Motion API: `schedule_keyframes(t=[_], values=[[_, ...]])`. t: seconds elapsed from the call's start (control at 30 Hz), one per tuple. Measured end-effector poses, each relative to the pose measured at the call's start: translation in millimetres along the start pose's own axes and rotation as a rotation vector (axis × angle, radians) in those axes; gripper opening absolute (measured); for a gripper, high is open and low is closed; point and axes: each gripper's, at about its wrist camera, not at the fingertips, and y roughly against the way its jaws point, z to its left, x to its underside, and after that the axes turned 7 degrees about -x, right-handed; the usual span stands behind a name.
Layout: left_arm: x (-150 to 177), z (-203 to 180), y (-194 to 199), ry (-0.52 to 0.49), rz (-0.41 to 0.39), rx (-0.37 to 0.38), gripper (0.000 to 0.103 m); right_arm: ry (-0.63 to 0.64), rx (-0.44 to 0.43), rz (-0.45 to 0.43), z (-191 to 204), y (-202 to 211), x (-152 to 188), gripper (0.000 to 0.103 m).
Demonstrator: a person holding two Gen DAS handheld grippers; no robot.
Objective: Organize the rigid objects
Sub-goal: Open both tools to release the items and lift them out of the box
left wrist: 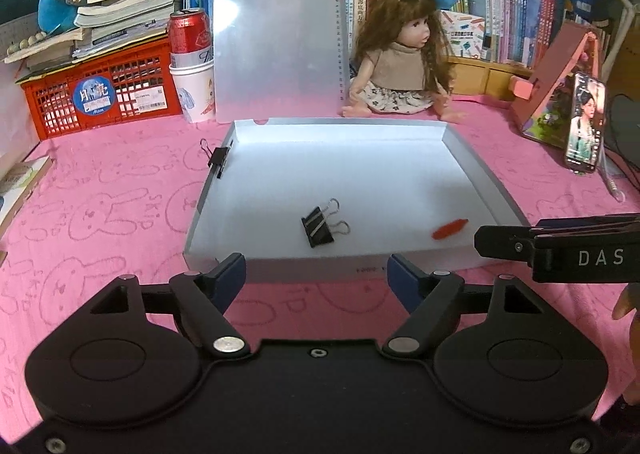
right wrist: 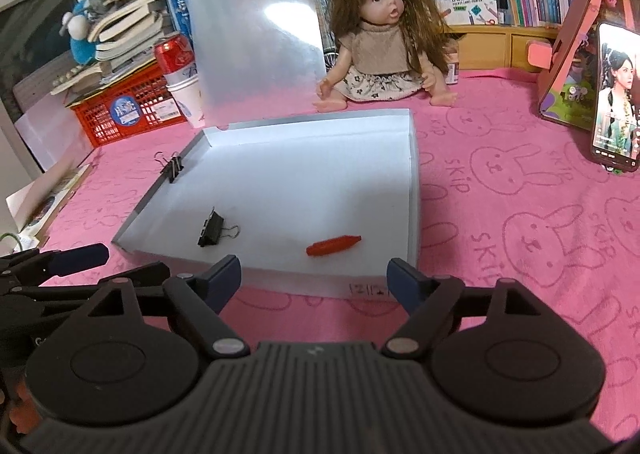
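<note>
A shallow white box tray (left wrist: 472,158) (right wrist: 412,190) lies on the pink cloth. Inside it lie a black binder clip (left wrist: 318,228) (right wrist: 211,231) and a small red-orange pen-like piece (left wrist: 450,229) (right wrist: 333,245). A second black binder clip (left wrist: 219,158) (right wrist: 173,168) is clamped on the tray's left wall. My left gripper (left wrist: 316,278) hovers open just short of the tray's near edge, nothing between its blue pads. My right gripper (right wrist: 314,280) is likewise open and empty before the near edge; its finger (left wrist: 560,250) shows at the right in the left wrist view.
A doll (left wrist: 404,58) (right wrist: 384,46) sits behind the tray beside an upright translucent clipboard (left wrist: 276,34) (right wrist: 256,50). A red crate (left wrist: 104,94), a can in a paper cup (left wrist: 192,66), book stacks and a propped phone (left wrist: 584,126) (right wrist: 616,102) ring the cloth.
</note>
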Motion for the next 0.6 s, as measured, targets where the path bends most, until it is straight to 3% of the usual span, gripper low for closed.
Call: schedule_keyframes(t=[0.6], values=[[38.4, 4.7, 31.3, 0.016, -0.038, 0.005, 0.078, 0.127, -0.013, -0.141, 12.6, 36.5, 39.0, 0.095]])
